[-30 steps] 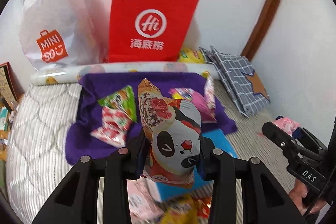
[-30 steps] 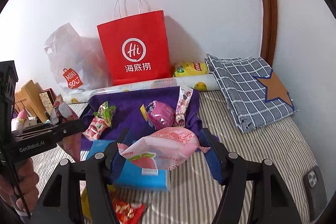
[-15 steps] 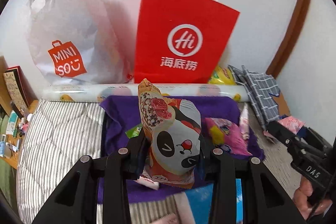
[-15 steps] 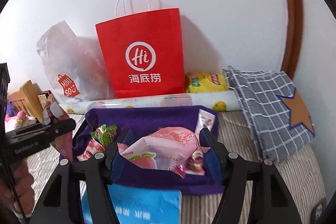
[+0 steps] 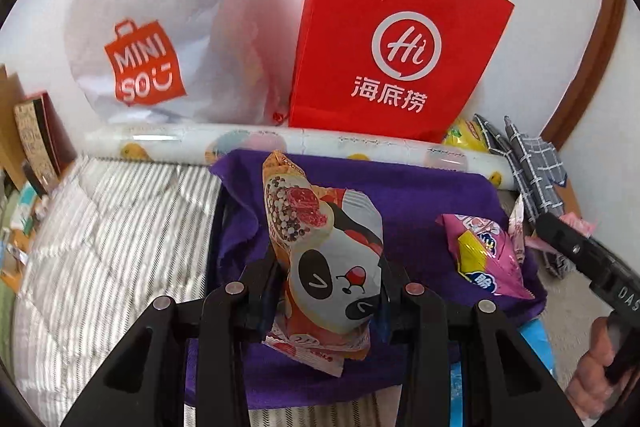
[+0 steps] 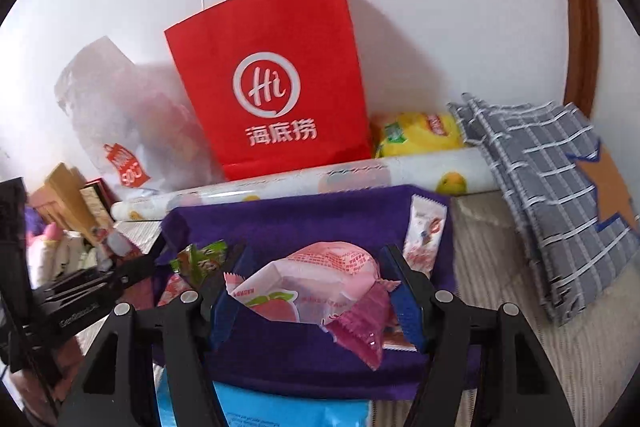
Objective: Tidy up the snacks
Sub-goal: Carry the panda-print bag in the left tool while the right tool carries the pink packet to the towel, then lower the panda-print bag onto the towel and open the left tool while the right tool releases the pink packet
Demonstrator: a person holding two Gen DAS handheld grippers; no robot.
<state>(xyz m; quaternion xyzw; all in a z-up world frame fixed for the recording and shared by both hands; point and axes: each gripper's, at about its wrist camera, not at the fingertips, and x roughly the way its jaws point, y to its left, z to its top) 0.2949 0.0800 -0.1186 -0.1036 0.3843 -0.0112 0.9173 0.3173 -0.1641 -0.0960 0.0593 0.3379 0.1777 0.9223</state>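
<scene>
gripping left tool [image 5: 326,279]: clamped on the panda snack pack [image 5: 332,267], upright at lower centre, over the purple cloth [image 5: 420,199]
right tool [image 6: 310,291]: pressed on both ends of the pink peach pack [image 6: 312,283], lower centre
bed [image 5: 112,227]: striped quilt under the cloth
cloth: pink packet [image 5: 484,255] at right, green packet [image 6: 202,261] at left
room: white wall; red paper bag [image 6: 272,87] and white plastic bag [image 5: 160,27] against it; checked cloth [image 6: 552,195] at right
</scene>
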